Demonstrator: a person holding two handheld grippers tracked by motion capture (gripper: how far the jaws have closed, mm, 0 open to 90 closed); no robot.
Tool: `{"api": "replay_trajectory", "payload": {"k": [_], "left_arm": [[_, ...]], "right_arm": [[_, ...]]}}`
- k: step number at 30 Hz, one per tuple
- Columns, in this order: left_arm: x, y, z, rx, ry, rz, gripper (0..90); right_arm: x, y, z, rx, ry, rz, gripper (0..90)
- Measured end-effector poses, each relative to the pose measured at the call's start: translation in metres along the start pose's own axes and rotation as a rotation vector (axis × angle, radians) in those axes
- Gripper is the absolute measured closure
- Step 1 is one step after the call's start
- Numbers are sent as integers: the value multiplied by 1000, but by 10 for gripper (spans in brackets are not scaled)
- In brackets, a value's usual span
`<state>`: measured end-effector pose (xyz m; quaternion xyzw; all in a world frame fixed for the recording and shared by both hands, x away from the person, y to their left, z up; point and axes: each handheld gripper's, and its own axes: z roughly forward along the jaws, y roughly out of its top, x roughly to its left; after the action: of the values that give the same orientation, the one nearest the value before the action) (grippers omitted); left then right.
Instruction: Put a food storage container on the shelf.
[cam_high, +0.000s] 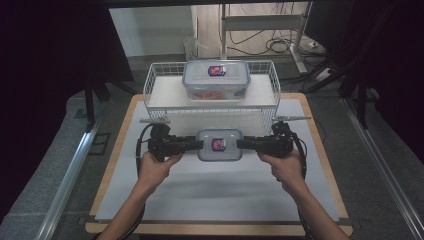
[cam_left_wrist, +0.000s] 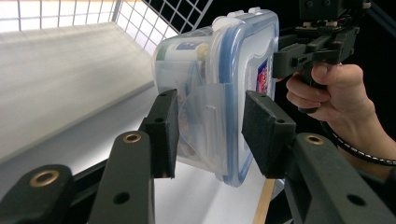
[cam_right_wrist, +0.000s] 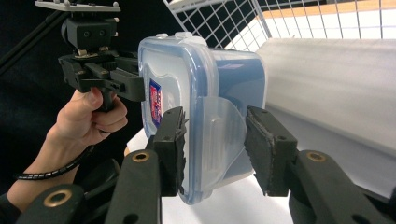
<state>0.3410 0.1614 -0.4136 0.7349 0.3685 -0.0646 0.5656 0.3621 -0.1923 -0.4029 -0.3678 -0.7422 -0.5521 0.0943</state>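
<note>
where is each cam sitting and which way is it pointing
High view: above the person's side, looking forward and down on the table; both forearms, left hand-held gripper and right hand-held gripper flank the small container.
Left gripper view: rides the left hand-held gripper, looking along its jaws at the container's clip.
Right gripper view: rides the right one, facing opposite.
Shared: each gripper view shows the container and wire basket.

Clear lidded container (cam_high: 219, 144), blue-rimmed, level, before basket (cam_high: 155, 80)

Left tongs (cam_high: 199, 144) and right tongs (cam_high: 240, 144) flanking small container (cam_high: 219, 145), wire basket (cam_high: 210, 107) behind
</note>
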Motion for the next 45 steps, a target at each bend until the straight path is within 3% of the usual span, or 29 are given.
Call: {"api": "replay_trajectory", "payload": {"k": [13, 20, 45], "left_arm": [[-7, 35, -12, -20, 15, 31, 570], [-10, 58, -18, -43, 13, 27, 570], [2, 133, -39, -110, 3, 6, 572]], "right_arm": [[9, 34, -4, -29, 6, -22, 586], [16, 58, -8, -54, 1, -39, 586], [26, 133, -5, -113, -12, -60, 585]]}}
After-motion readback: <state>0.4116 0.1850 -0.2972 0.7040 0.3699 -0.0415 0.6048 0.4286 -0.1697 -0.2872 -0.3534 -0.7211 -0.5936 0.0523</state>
